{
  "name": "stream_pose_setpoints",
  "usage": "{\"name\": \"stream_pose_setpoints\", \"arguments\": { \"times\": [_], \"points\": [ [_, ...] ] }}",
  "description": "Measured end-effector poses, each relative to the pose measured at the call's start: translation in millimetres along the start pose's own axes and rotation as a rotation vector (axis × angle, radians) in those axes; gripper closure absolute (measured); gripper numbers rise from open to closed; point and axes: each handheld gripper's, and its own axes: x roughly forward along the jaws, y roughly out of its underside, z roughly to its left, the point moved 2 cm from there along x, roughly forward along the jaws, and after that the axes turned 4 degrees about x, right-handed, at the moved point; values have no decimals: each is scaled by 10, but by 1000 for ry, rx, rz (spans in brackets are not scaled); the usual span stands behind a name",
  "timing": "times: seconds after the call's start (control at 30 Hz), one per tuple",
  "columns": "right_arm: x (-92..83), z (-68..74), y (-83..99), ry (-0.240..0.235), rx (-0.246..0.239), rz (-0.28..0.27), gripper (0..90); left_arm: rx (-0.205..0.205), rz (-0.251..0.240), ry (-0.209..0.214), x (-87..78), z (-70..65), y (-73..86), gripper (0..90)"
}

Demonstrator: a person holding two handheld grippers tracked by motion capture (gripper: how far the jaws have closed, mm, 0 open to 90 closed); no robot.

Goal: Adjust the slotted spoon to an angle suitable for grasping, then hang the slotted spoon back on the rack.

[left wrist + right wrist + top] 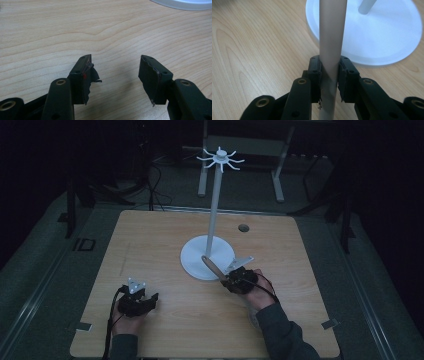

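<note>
Rod (pixel 331 50) — a plain grey-tan stick, pinched between the pressed-together pads of the right gripper (pixel 329 77), which grips it partway along so that a short end sticks out behind the jaws and most of it runs ahead. In the high view the rod (pixel 212 266) points toward 11 o'clock from the right gripper (pixel 231 280), its far tip over the near edge of the white round base (pixel 197 262); I judge it is held clear of the table (pixel 165 235) for carrying to the stand. Left gripper (pixel 116 75) rests at 7 o'clock, jaws spread, nothing between them — idle. Farther off, the pole (pixel 215 205) rises from the base to a crown of hooks (pixel 220 159), all bare. No containers.
</note>
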Motion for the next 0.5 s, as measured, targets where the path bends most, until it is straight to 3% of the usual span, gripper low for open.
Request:
{"name": "stream_pose_setpoints", "arguments": {
  "times": [0.5],
  "points": [
    [-238,-113,-59,24,30,-115,740,-7,-1,-1,-5,3,4,449]
  ]
}}
